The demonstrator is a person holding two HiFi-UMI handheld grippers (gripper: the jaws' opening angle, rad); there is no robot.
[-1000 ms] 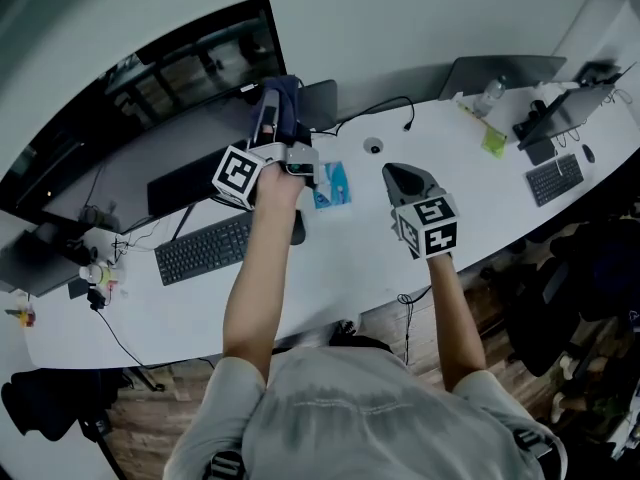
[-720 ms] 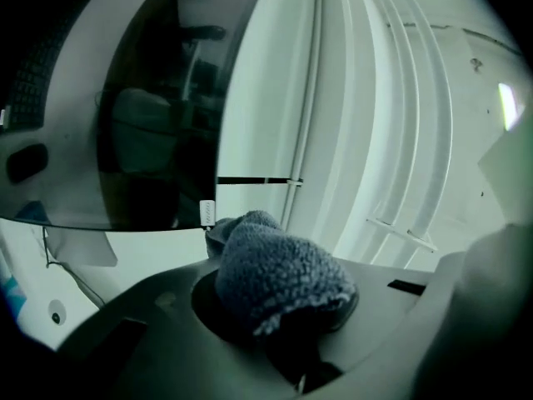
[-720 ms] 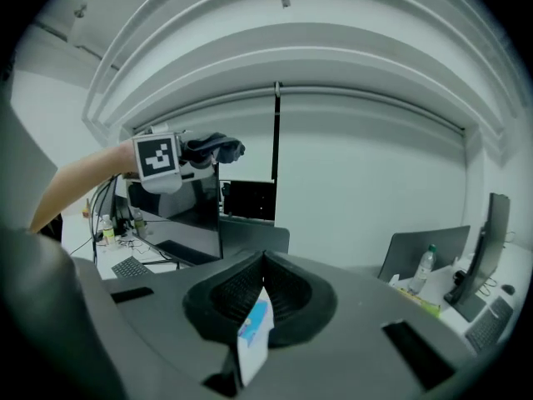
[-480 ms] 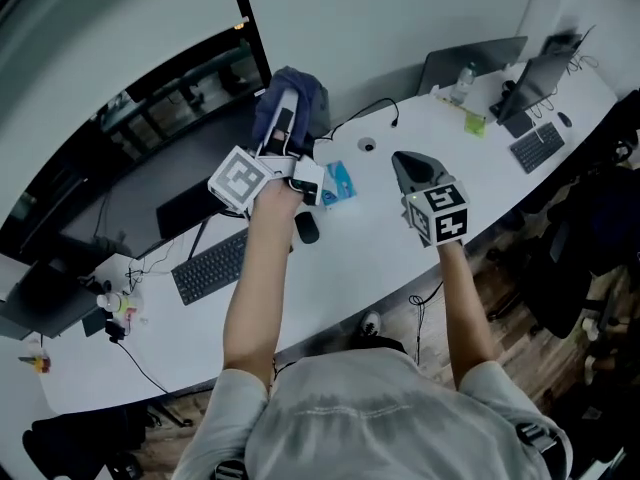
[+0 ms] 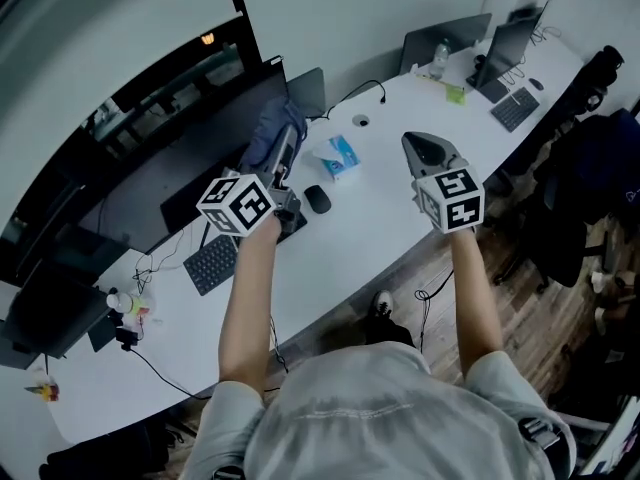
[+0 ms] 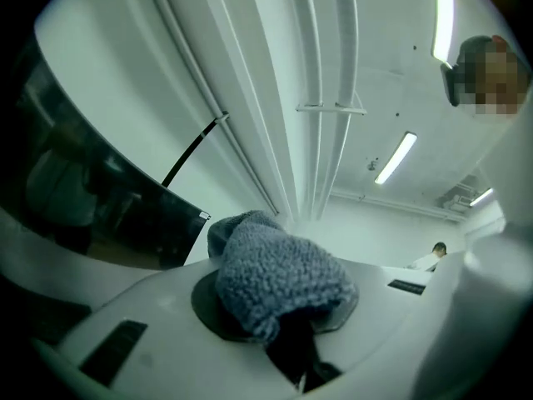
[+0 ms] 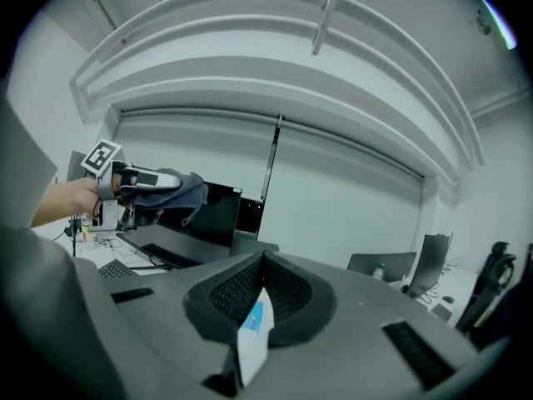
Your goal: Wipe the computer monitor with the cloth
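The cloth point(image 6: 279, 277) bunches over the tips of the left gripper point(image 6: 291, 344), so the clamped jaws show only as a dark slit beneath it. The monitor point(image 6: 75, 190) is cut off by that view's dark left border. In the head view, the marker cube and forearm hide part of the keyboard point(image 5: 208, 264). The small desk clutter point(image 5: 125, 308) is too small to identify. Between the closed jaws of the right gripper point(image 7: 260, 286), a white-and-blue sliver point(image 7: 252, 336) is too narrow to name.
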